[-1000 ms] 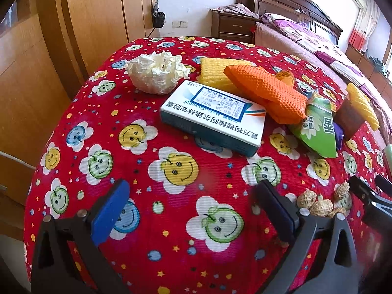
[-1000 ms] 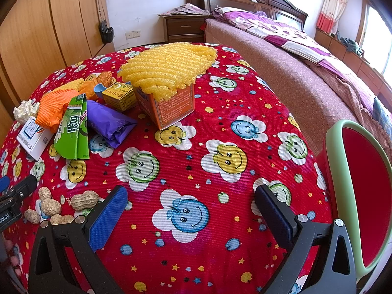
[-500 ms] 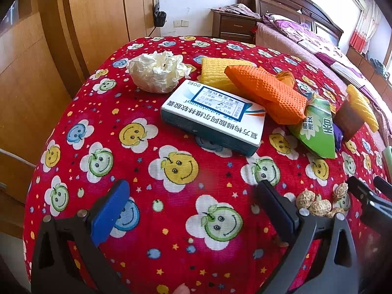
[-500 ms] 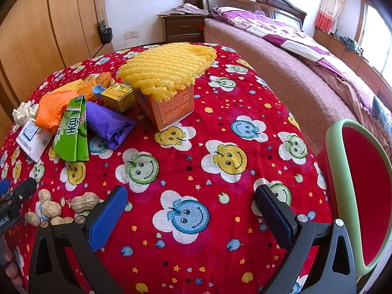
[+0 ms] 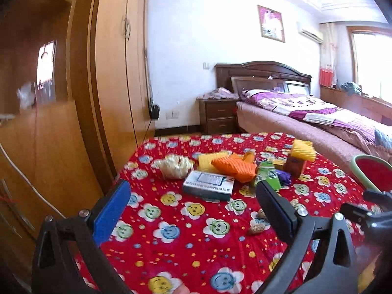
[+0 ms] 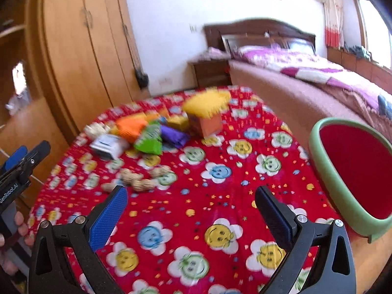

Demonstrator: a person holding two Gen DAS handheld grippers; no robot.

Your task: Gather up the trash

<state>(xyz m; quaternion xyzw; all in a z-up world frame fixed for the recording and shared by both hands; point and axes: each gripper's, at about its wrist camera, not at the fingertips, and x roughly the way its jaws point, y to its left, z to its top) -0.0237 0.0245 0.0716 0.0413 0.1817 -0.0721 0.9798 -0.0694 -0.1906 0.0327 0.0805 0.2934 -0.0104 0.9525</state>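
Trash lies across a round table with a red smiley cloth (image 5: 176, 250): a crumpled white wrapper (image 5: 175, 168), a blue-and-white box (image 5: 208, 185), an orange foam net (image 5: 234, 169), a green packet (image 5: 268, 178), a purple wrapper (image 6: 175, 136), an orange box topped with yellow foam (image 6: 207, 116) and peanut shells (image 6: 137, 178). A green-rimmed red bin (image 6: 352, 174) stands right of the table. My left gripper (image 5: 193, 210) is open, raised above the near cloth, short of the box. My right gripper (image 6: 191, 216) is open over bare cloth, empty.
A wooden wardrobe (image 5: 103, 78) lines the left wall. Behind the table are a bed (image 5: 318, 115) with a purple cover and a dark nightstand (image 5: 218, 116). A hand (image 6: 14, 242) holds the left gripper, seen at the right wrist view's left edge.
Both grippers have lifted and tilted up, so the table looks farther and the room shows. The right wrist view is blurred by motion. Trash has not moved; both jaws stay open.
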